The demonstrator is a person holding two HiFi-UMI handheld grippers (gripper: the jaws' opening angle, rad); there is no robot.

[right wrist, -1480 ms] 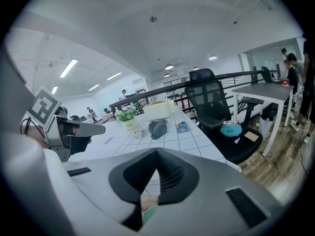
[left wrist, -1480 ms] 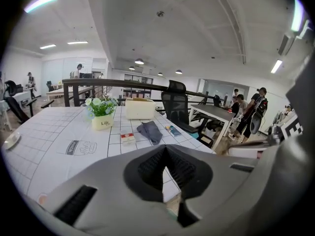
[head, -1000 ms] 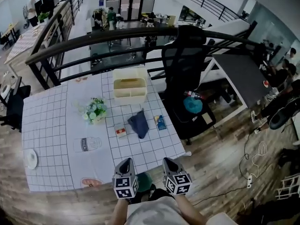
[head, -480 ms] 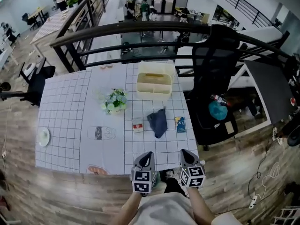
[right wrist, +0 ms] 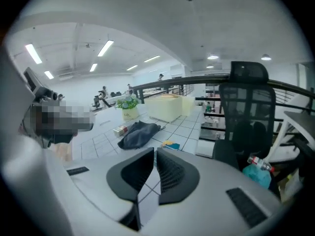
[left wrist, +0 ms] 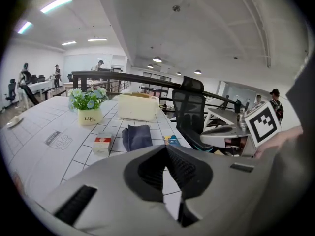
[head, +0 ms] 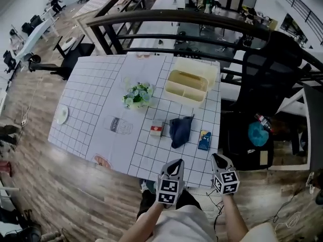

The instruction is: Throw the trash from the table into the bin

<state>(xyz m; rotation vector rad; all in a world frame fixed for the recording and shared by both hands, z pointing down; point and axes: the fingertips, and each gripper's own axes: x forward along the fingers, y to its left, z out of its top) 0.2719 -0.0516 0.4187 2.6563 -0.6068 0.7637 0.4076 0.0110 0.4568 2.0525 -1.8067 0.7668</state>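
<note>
Gridded table (head: 91,97) with dark cloth (head: 180,130)

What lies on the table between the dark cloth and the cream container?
Nothing visible. Only bare gridded tablecloth lies between the dark cloth and the cream container; the flower pot stands left of that path.

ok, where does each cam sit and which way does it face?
Head view: on the head, steeply down at the table; left gripper, right gripper, forearms at the bottom.
Left gripper view: on left gripper, along its shut jaws across the table; right gripper's marker cube at right.
Right gripper view: on right gripper, along jaws just opening, nothing between, toward the chair.
All share the dark cloth and basket.
</note>
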